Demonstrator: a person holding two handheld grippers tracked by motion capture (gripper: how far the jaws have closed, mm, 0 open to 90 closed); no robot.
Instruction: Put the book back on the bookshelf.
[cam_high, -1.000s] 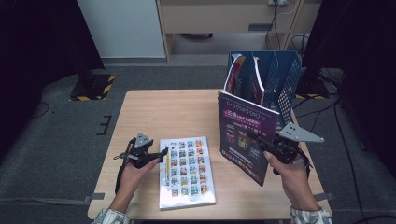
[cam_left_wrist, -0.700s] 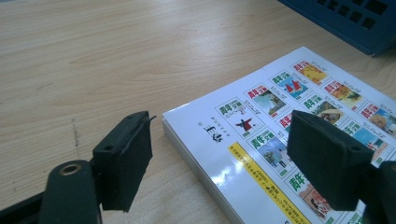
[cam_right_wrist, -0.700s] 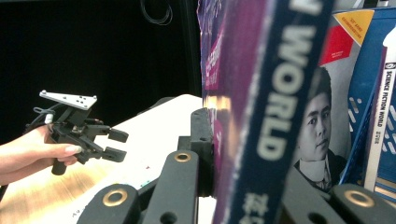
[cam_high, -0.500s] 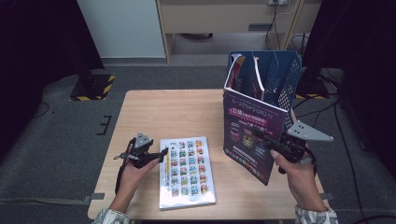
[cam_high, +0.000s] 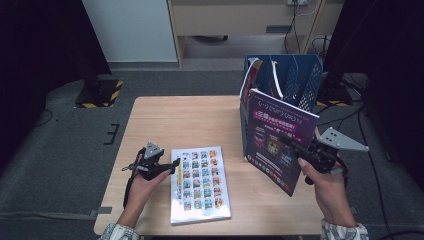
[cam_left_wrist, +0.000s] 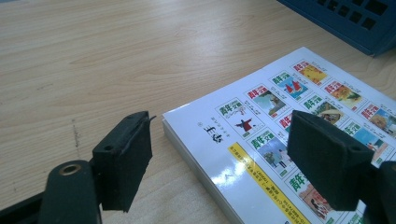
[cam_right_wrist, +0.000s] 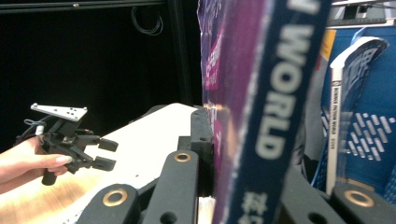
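Holding the purple glossy magazine (cam_high: 278, 140) upright off the light wooden table (cam_high: 200, 117), the right gripper (cam_high: 300, 150) is clamped on its lower edge, just in front of the blue perforated plastic file rack (cam_high: 300, 75). Thin, floppy and slick, I'd guess, so gripping near the spine should stop it sagging. The rack already has a white-spined magazine (cam_right_wrist: 337, 116) in it, so that slot's tight. The left gripper (cam_high: 167, 165) hangs with jaws apart beside the white picture-grid book (cam_high: 200, 182) lying flat.
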